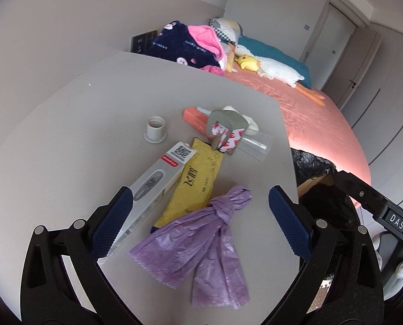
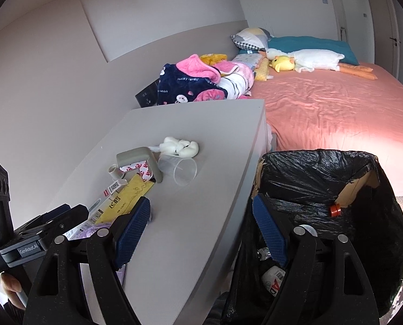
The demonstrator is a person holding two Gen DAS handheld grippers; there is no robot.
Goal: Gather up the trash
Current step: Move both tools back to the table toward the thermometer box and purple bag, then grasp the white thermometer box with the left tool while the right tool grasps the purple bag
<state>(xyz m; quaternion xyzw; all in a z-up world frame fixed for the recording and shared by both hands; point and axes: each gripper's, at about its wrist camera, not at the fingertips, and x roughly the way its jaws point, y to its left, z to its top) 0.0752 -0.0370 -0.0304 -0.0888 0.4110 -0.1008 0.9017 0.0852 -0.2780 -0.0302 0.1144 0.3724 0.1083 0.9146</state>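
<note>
Trash lies on a grey table: a knotted purple plastic bag, a yellow packet, a grey-white box, a clear cup, a grey bracket with red-white tape, an orange box and a white cap. My left gripper hangs open over the purple bag and the packet, touching neither. My right gripper is open too, straddling the table's right edge beside the black-lined bin. The clear cup and white crumpled tissue lie ahead of it.
A bed with a pink sheet lies behind the table and bin, with clothes and plush toys on it. The bin holds some trash, with an orange cap on the liner. A hand holds the left gripper's handle.
</note>
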